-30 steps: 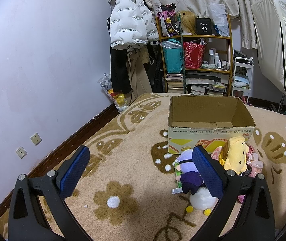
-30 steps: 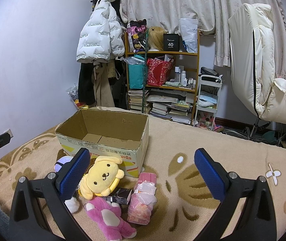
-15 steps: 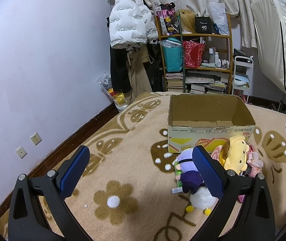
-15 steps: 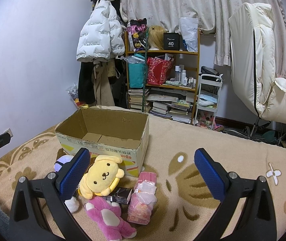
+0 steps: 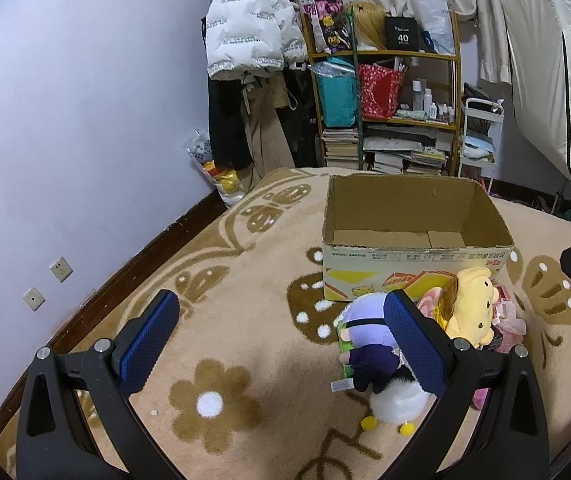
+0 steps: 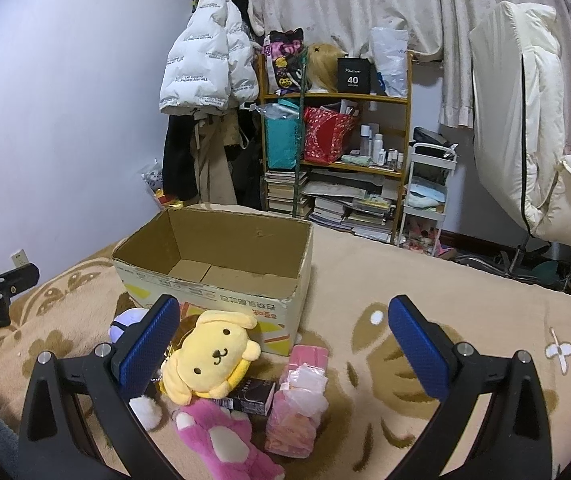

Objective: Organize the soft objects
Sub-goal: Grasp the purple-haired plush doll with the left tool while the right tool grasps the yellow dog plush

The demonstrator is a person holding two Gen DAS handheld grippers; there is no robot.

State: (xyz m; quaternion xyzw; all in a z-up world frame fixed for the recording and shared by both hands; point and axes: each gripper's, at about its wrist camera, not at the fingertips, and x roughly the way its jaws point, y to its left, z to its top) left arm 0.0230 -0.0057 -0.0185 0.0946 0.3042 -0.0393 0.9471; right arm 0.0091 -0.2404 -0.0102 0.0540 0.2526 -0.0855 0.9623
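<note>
A heap of soft toys is lying on the beige flower-patterned carpet [image 5: 245,280], touching the front of the open brown cardboard box [image 6: 221,256], whose inside is showing only bare flaps. The yellow plush dog [image 6: 213,356] is sitting on top, over a fuzzy pink plush [image 6: 225,444], beside a purple-and-white plush doll [image 5: 365,332] and a crinkly pink plastic packet [image 6: 301,400]. The left gripper [image 5: 281,340] and right gripper [image 6: 281,344] are hovering with jaws spread wide, holding nothing.
</note>
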